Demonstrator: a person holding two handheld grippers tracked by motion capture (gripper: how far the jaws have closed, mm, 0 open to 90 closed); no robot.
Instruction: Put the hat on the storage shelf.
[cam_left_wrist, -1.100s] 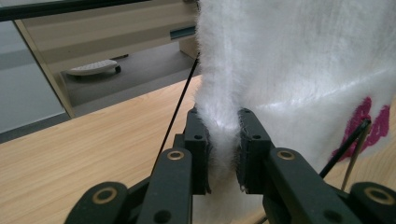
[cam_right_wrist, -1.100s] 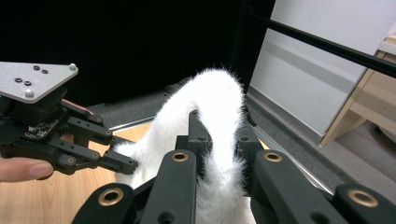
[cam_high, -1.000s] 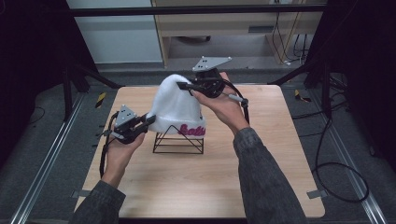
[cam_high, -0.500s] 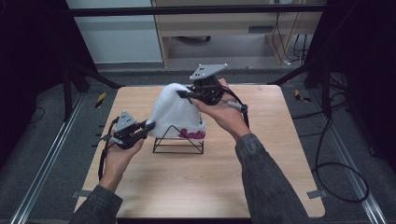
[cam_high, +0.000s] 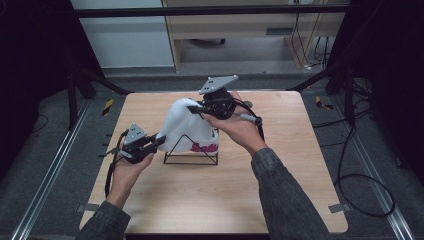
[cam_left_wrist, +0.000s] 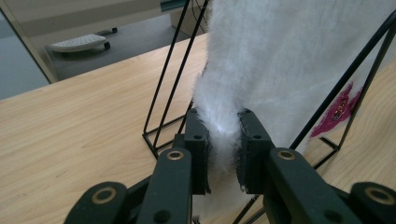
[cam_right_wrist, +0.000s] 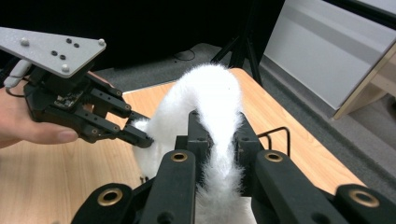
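Note:
A white fluffy cloth (cam_high: 186, 127) with pink lettering hangs over a black wire rack (cam_high: 191, 159) in the middle of the wooden table (cam_high: 250, 200). My left gripper (cam_high: 160, 140) is shut on the cloth's lower left edge; in the left gripper view the cloth (cam_left_wrist: 280, 56) is bunched between the pads (cam_left_wrist: 200, 142), next to the rack's bars (cam_left_wrist: 163, 93). My right gripper (cam_high: 194, 108) is shut on the cloth's top fold. In the right gripper view the cloth (cam_right_wrist: 205, 88) arches up from my right gripper (cam_right_wrist: 219, 135), and the left gripper (cam_right_wrist: 140, 138) pinches it farther off.
The rack's base (cam_high: 190, 162) lies flat on the table. A wooden shelf unit (cam_high: 240, 30) stands beyond the far edge. Cables (cam_high: 360, 185) trail on the floor at the right. Metal rails (cam_high: 45, 195) run along the left side.
My left gripper has sunk a little toward the table with the cloth's edge still in it. The right gripper has barely moved.

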